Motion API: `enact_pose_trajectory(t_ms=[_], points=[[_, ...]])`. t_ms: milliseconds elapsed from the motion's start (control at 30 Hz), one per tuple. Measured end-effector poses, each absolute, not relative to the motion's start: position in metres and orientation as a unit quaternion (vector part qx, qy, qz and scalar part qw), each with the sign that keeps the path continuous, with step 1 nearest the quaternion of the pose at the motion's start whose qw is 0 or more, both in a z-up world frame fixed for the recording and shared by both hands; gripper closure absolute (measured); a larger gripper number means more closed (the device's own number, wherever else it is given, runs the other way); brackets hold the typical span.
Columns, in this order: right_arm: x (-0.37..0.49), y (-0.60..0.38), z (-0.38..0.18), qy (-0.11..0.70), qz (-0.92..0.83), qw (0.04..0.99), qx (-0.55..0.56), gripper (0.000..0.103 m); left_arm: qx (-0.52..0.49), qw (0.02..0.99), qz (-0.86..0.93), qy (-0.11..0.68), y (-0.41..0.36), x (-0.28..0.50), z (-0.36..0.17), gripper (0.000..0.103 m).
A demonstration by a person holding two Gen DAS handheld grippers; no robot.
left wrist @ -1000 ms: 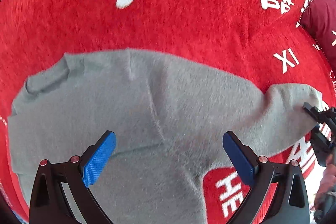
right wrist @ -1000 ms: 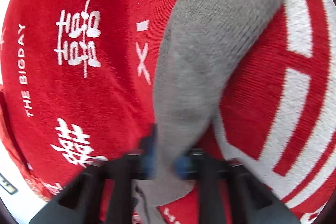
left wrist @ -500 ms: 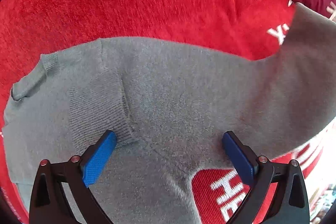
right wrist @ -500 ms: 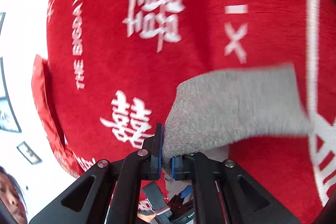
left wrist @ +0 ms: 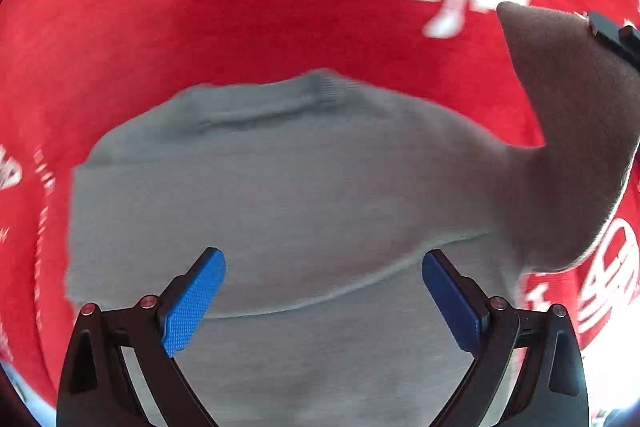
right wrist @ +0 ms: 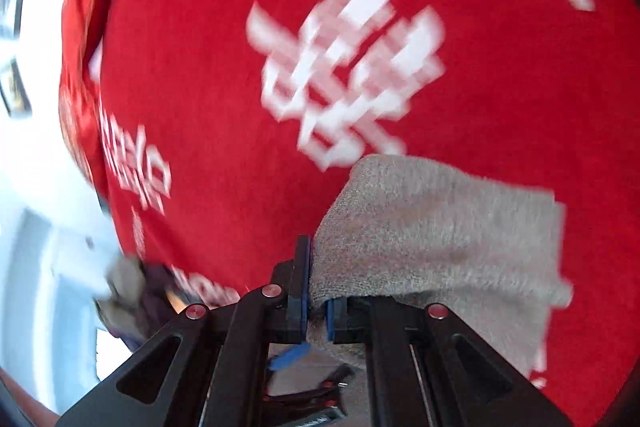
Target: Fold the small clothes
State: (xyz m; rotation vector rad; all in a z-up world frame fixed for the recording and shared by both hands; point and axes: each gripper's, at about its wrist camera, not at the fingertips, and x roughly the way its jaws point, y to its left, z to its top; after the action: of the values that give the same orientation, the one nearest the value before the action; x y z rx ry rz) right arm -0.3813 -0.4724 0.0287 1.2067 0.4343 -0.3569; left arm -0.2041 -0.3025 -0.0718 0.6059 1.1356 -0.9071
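Observation:
A small grey knitted sweater (left wrist: 288, 195) lies flat on a red blanket (left wrist: 240, 7), its neckline towards the far side. My left gripper (left wrist: 324, 291) hovers open over the sweater's body, blue pads wide apart with nothing between them. One sleeve (left wrist: 572, 131) is lifted off the blanket at the right and rises to my right gripper, whose black finger shows at the frame's right edge. In the right wrist view my right gripper (right wrist: 318, 291) is shut on that grey sleeve (right wrist: 440, 227), which drapes away to the right of the fingers.
The red blanket (right wrist: 240, 67) carries white printed characters and letters. Its edge falls off at the left of the right wrist view, with a bright floor (right wrist: 36, 227) beyond. Part of my left gripper shows below the right one's fingers.
My right gripper has lifted the sleeve off the blanket and carried it up over the sweater's side. My left gripper slid across the sweater, so the neckline now sits at the centre.

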Motion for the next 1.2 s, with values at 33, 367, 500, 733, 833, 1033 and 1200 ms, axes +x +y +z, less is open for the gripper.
enact_pose_trajectory(t_ms=[33,367,500,733,833,1033,1200], points=[[-0.361,-0.465,0.026,0.223,-0.158,0.792,0.546,0.096,0.273,0.710,-0.399,0.513,-0.296,-0.195,-0.073,0.003],[-0.237,-0.375,-0.046,0.415,-0.096,0.785,0.450,0.092,0.268,0.737,-0.313,0.536,-0.219,-0.119,-0.105,0.003],[-0.230,-0.359,-0.084,0.480,-0.109,0.741,0.457,0.078,0.268,0.726,-0.302,0.557,-0.203,-0.108,-0.124,0.003],[-0.259,-0.371,-0.079,0.437,-0.137,0.722,0.519,0.063,0.249,0.716,-0.306,0.576,-0.190,-0.097,-0.137,0.003],[-0.278,-0.387,-0.080,0.381,-0.180,0.698,0.579,0.062,0.245,0.719,-0.309,0.572,-0.185,-0.095,-0.131,0.003],[-0.276,-0.395,-0.075,0.310,-0.198,0.689,0.624,0.096,0.236,0.731,-0.306,0.563,-0.167,-0.082,-0.119,0.003],[-0.202,-0.359,-0.043,0.366,-0.108,0.773,0.507,0.096,0.237,0.742,-0.293,0.554,-0.148,-0.071,-0.113,0.003]])
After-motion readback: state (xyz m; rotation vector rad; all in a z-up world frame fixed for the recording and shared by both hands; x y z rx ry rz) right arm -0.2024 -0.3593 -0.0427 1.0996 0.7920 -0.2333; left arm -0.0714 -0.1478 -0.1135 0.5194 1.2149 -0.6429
